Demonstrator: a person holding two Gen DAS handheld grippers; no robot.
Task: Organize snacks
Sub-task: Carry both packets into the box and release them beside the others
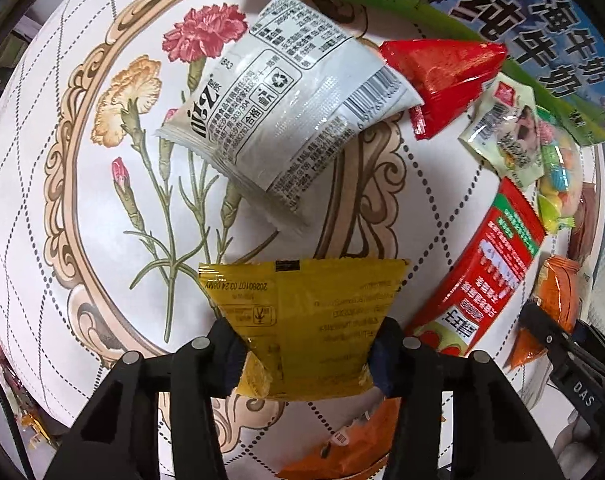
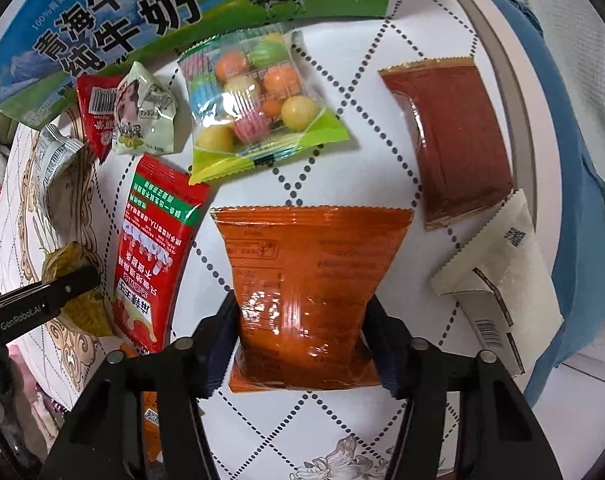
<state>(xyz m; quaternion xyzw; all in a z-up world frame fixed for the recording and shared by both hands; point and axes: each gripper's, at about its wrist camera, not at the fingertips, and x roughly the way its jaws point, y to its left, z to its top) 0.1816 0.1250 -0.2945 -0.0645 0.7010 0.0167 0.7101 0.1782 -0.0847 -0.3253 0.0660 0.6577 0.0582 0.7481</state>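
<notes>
My left gripper (image 1: 306, 354) is shut on a yellow snack packet (image 1: 306, 320), held above the round table. My right gripper (image 2: 302, 332) is shut on an orange snack packet (image 2: 310, 280); the same packet shows at the right edge of the left wrist view (image 1: 558, 300). On the table lie a white packet (image 1: 286, 112), a red triangular packet (image 1: 446, 76), a pale green packet (image 2: 142, 116), a long red sachet (image 2: 154, 248), a bag of coloured candy balls (image 2: 254, 100), a brown-red packet (image 2: 450, 136) and a white sachet (image 2: 498, 256).
A milk carton box (image 2: 102, 20) stands at the far edge of the floral tablecloth (image 1: 82, 160). Another orange packet (image 1: 350, 448) lies below my left gripper. The table's rim (image 2: 514, 92) runs at the right, with blue fabric (image 2: 574, 200) beyond.
</notes>
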